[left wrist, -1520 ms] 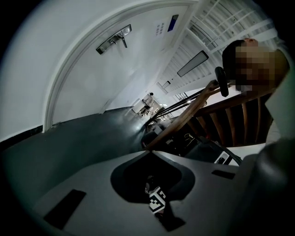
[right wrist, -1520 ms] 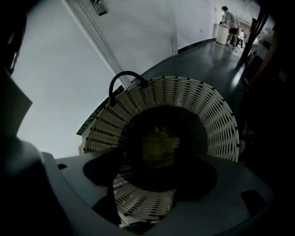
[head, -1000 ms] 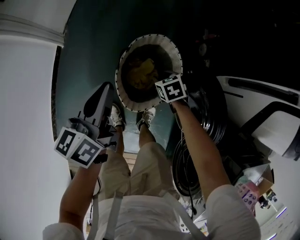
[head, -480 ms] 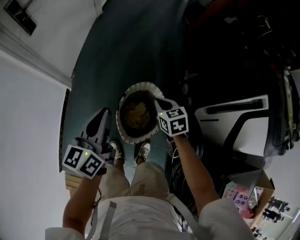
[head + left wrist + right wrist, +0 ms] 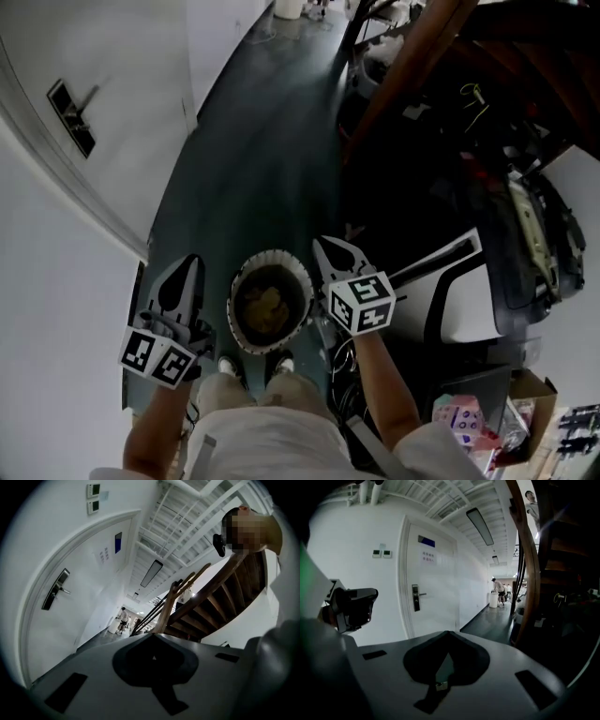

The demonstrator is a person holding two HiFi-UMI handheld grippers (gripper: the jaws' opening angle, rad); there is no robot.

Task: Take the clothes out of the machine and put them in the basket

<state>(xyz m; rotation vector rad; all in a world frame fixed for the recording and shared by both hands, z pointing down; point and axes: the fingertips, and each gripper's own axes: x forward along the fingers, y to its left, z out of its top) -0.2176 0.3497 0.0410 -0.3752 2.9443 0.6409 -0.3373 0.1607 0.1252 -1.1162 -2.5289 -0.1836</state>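
L gripper [image 5: 189,264] & R gripper [image 5: 327,250] both clenched tight, nothing in either. Basket [image 5: 272,254] on floor betw. them, by person's feet; yellowish clothes [image 5: 267,302] lie inside it.

The left gripper [image 5: 189,264] and right gripper [image 5: 323,246] flank the white-rimmed basket [image 5: 272,255] (yellowish clothes [image 5: 267,302] lie inside).
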